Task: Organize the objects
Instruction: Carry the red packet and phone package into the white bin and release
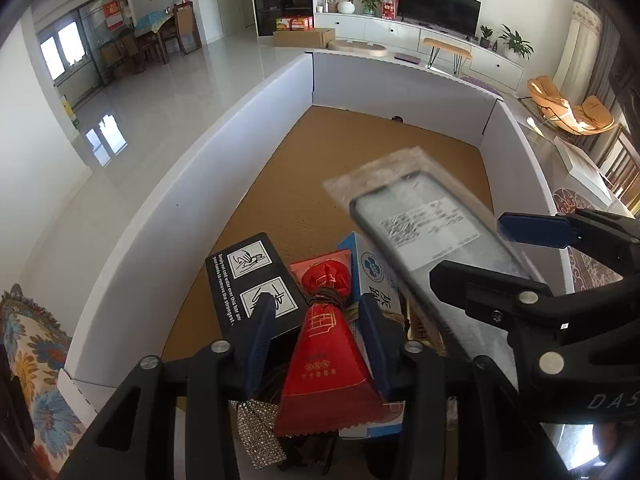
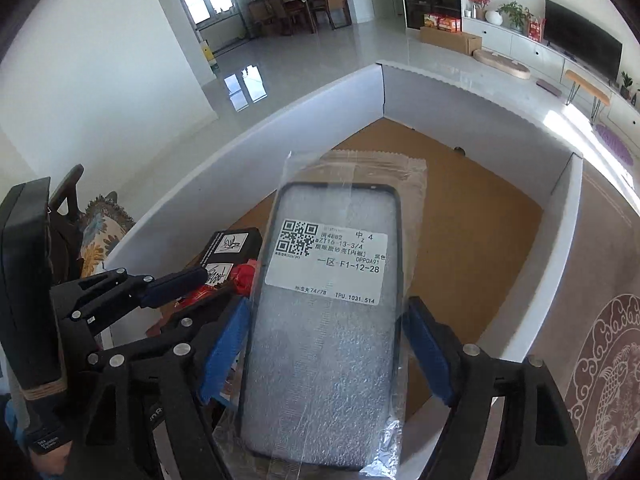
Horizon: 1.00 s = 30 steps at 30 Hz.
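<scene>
A white-walled cardboard box (image 1: 256,104) with a brown floor holds a black box (image 1: 252,276) and a white-blue box (image 1: 370,268) at its near end. My left gripper (image 1: 316,312) is shut on a red tied pouch (image 1: 328,344) and holds it over those boxes. My right gripper (image 2: 326,344) is shut on a phone case in a clear plastic bag (image 2: 328,312) with a white QR label, above the box (image 2: 280,128). In the left wrist view the phone case (image 1: 424,224) hangs at the right, blurred, with the right gripper (image 1: 520,264) on it.
A glittery strap (image 1: 258,436) lies under the left gripper. A floral cushion (image 1: 28,360) is at the left. A patterned rug (image 2: 608,380) lies right of the box. Glossy white floor, a TV unit (image 1: 440,4) and a dining table (image 1: 160,28) lie beyond.
</scene>
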Each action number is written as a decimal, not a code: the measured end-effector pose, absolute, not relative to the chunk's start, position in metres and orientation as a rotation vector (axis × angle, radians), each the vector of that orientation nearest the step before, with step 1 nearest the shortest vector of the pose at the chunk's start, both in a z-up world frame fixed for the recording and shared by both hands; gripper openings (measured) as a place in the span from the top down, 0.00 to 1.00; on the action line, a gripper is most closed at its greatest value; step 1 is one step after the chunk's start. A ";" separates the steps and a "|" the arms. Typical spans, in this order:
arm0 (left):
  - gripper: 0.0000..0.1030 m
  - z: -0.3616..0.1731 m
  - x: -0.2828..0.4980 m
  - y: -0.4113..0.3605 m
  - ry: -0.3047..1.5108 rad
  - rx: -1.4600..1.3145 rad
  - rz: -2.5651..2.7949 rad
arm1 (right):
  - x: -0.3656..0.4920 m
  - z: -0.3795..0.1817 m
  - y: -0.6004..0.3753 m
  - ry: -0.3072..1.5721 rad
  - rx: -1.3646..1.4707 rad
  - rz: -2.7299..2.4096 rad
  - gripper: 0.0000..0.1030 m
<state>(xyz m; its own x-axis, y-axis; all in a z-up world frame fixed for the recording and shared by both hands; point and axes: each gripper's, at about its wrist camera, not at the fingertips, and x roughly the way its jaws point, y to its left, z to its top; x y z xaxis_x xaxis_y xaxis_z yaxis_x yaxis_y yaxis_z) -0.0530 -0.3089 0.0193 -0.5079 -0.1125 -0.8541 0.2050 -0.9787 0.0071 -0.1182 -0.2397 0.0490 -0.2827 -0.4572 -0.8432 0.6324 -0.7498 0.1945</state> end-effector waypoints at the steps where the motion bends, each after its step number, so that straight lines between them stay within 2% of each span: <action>1: 0.24 0.019 -0.050 -0.309 0.150 1.441 -2.590 | -0.119 0.043 -0.242 0.231 1.295 -2.060 0.24; 2: 0.15 0.020 -0.046 -0.306 0.142 1.423 -2.612 | -0.116 0.041 -0.240 0.216 1.293 -2.059 0.24; 4: 0.09 0.024 -0.042 -0.292 0.074 1.379 -2.637 | -0.112 0.048 -0.230 0.166 1.260 -2.069 0.21; 6: 0.03 0.032 -0.040 -0.280 -0.010 1.347 -2.603 | -0.110 0.062 -0.216 0.136 1.219 -2.112 0.11; 9: 0.03 0.046 -0.033 -0.271 -0.061 1.271 -2.559 | -0.109 0.088 -0.192 0.118 1.150 -2.193 0.00; 13: 0.03 0.063 -0.018 -0.272 0.037 1.169 -2.556 | -0.111 0.113 -0.171 0.119 1.140 -2.273 0.00; 20: 0.03 0.049 -0.020 -0.292 0.344 1.406 -2.521 | -0.104 0.105 -0.173 0.214 1.240 -2.272 0.00; 30: 0.03 0.058 -0.008 -0.290 0.242 1.286 -2.497 | -0.097 0.095 -0.186 0.251 1.235 -2.269 0.00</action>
